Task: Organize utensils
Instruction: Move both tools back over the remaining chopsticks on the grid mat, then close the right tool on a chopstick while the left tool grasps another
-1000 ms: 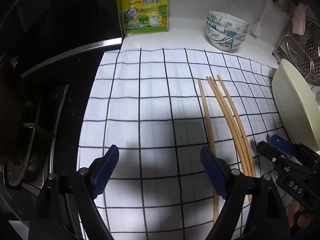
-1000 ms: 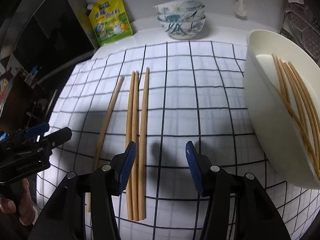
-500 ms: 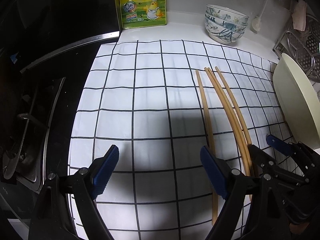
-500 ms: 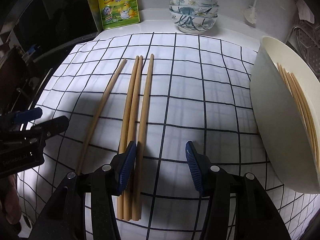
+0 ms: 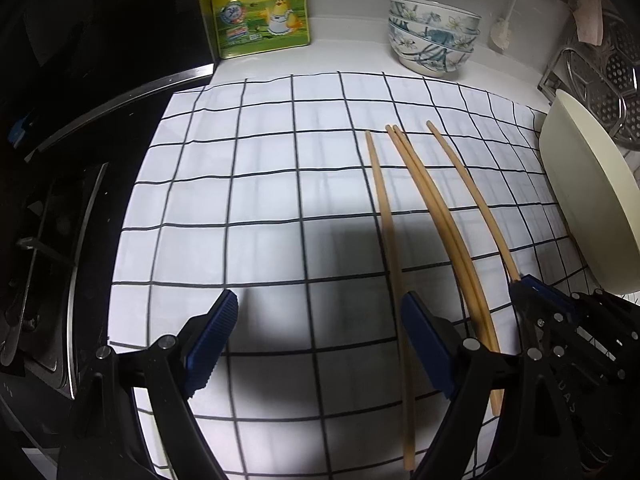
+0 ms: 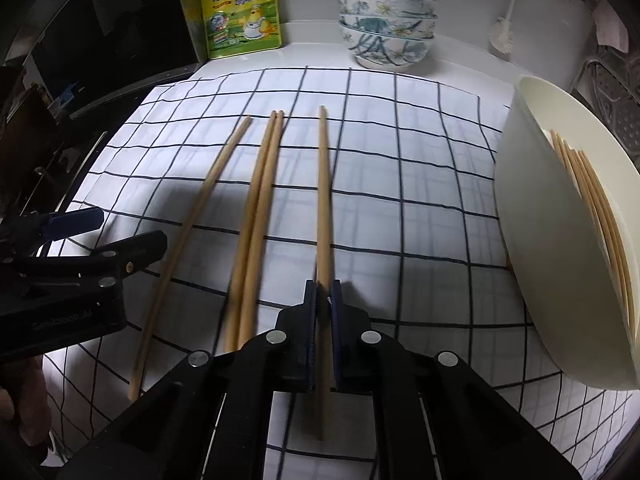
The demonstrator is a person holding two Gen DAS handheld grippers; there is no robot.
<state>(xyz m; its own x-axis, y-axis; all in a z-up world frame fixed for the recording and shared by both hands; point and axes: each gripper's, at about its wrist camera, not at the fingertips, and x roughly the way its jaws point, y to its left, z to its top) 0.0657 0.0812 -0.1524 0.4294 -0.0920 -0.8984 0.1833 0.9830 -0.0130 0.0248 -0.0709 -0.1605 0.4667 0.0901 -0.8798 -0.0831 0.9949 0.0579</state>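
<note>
A checked cloth (image 6: 420,152) covers the counter, with a big cream bowl (image 6: 532,240) tilted at its right edge and already holding several chopsticks (image 6: 592,208). Far back stand a stack of patterned bowls (image 6: 386,28) and a yellow pouch (image 6: 240,12).

Four chopsticks lie lengthwise on the cloth: a lone one on the left (image 6: 192,220), a touching pair (image 6: 256,204) in the middle, and a single chopstick (image 6: 325,208) on the right.

The right gripper (image 6: 323,332) is clenched on that right-hand chopstick near its near end. The left gripper (image 5: 316,344) hangs released over bare cloth, left of the sticks.

This looks like the pick-up step; next would be lifting the stick clear without disturbing the pair, then carrying it right into the cream bowl.
</note>
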